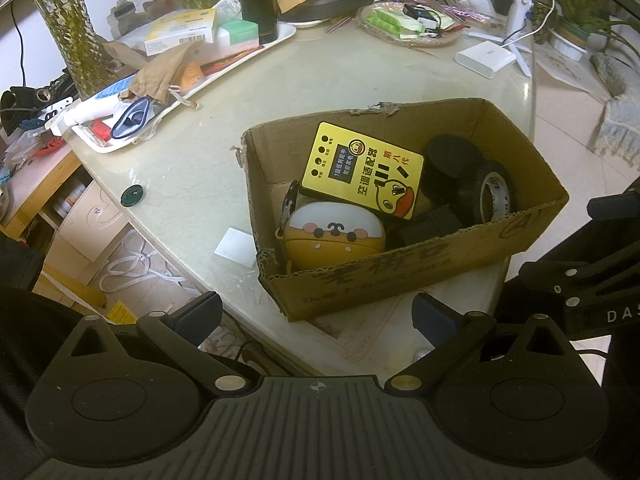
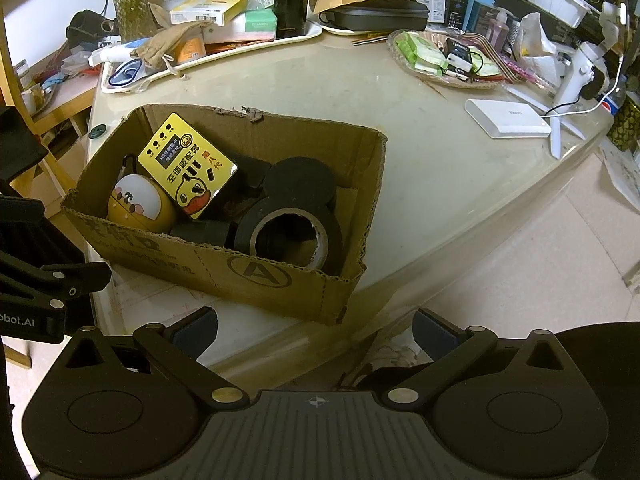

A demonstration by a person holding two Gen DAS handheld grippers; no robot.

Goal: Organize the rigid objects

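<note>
Ahead of both jaws: cardboard box | jaws spread, holding nothing

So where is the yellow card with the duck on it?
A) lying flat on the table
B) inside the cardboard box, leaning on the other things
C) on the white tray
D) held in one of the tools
B: the yellow card sits inside the cardboard box, propped tilted on the round yellow toy and black items, and both tools are empty.

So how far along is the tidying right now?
Looks mostly done: the cardboard box holds the yellow card, round yellow case and tape roll. Both tools, left and right, are open and empty. Possibly left: the green button on the table.
</note>
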